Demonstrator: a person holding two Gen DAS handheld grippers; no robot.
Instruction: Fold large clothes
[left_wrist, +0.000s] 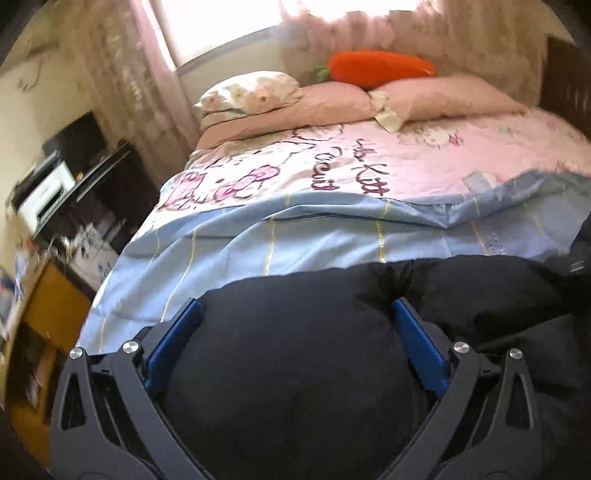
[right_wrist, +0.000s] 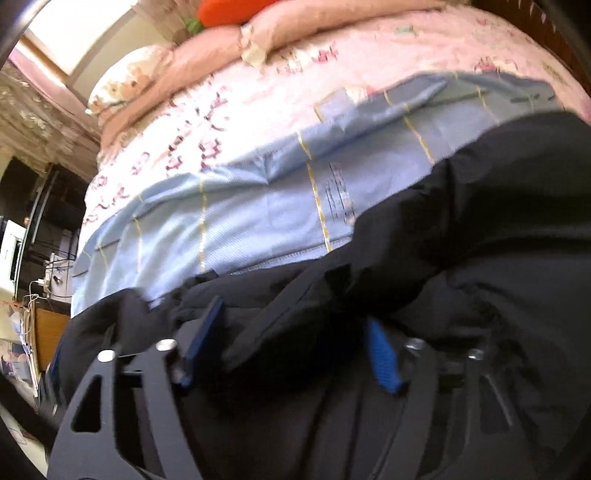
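A large puffy black garment (left_wrist: 295, 369) lies on the near end of the bed, over a light blue sheet (left_wrist: 229, 243). My left gripper (left_wrist: 297, 308) is low over it and open wide, its blue fingertips (left_wrist: 192, 314) astride a rounded bulge of the cloth without squeezing it. In the right wrist view the same black garment (right_wrist: 480, 221) fills the lower right. My right gripper (right_wrist: 295, 321) is open, and a loose ridge of black cloth lies between its blue fingers (right_wrist: 382, 362), apart from both pads.
A pink cartoon-print bed cover (left_wrist: 369, 158) lies beyond the blue sheet, with pillows (left_wrist: 332, 103) and an orange carrot plush (left_wrist: 380, 68) at the head. A dark cabinet with a white box (left_wrist: 48, 195) and a wooden box (left_wrist: 48, 306) stand left of the bed.
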